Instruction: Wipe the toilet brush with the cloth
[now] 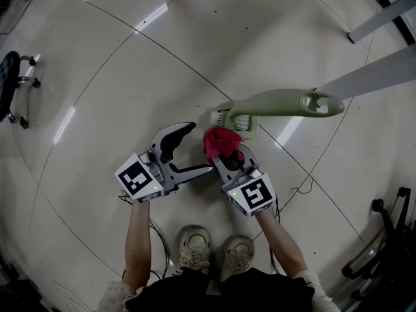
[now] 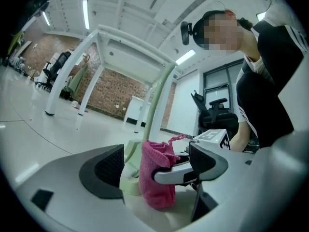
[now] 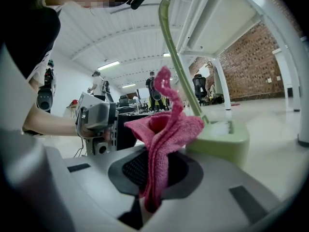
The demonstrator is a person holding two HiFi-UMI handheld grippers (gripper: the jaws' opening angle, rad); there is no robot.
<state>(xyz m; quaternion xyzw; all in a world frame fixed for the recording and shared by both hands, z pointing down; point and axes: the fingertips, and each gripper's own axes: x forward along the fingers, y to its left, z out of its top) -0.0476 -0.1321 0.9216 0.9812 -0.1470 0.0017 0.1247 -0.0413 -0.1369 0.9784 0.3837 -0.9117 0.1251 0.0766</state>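
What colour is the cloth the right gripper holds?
Deep pink cloth, best seen in the right gripper view.

The toilet brush (image 1: pixel 279 103) is pale green and lies just above the middle of the head view. Its chunky head with white bristles (image 1: pixel 243 123) sits on the floor, and its long slim handle rises towards the camera, ending at the right in a flat grip with a hanging hole. The cloth (image 1: pixel 220 143) is a pink, fuzzy bunch just below and left of that head. It stands upright, pinched between the closed jaws of my right gripper (image 1: pixel 225 156). I cannot tell whether it touches the brush.
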